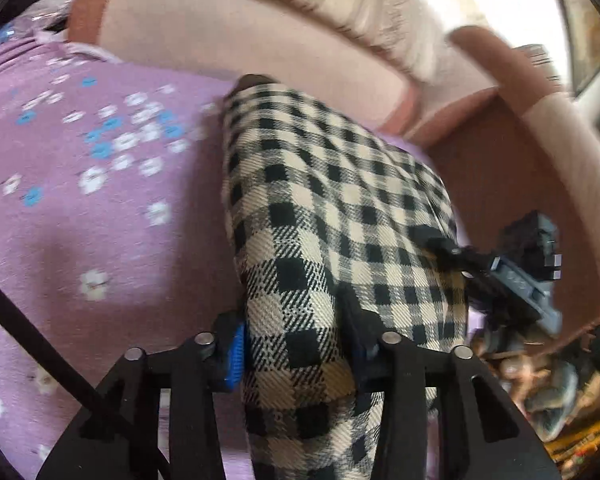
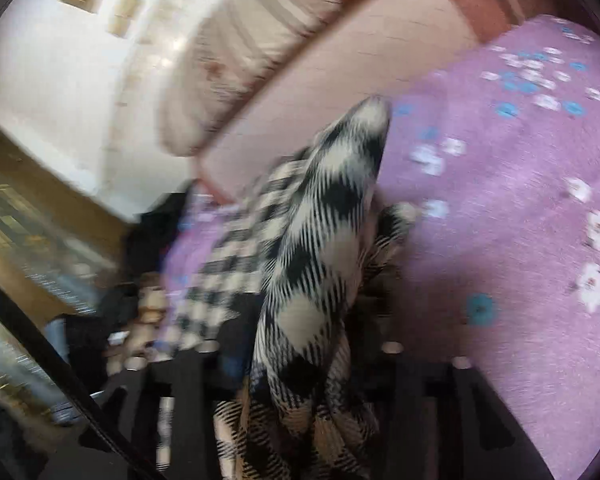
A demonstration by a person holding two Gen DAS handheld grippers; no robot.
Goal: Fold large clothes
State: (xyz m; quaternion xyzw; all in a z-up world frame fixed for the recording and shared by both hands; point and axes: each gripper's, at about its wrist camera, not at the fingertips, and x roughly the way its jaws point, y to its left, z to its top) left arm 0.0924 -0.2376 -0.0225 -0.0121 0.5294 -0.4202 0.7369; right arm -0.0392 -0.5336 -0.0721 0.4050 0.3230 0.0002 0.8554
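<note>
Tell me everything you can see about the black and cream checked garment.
The checked garment is a woven-looking fabric in black and cream checks, bunched into a long ridge over the purple flowered bedspread. One end runs between the fingers of the left gripper, the blue pads tight against it. The right gripper has another bunched fold between its fingers. A dark lining or edge peeks out at the far tip. Both views are blurred.

The right hand-held gripper (image 2: 300, 356) pinches checked cloth (image 2: 320, 240) above a purple floral sheet (image 2: 500, 220).
</note>
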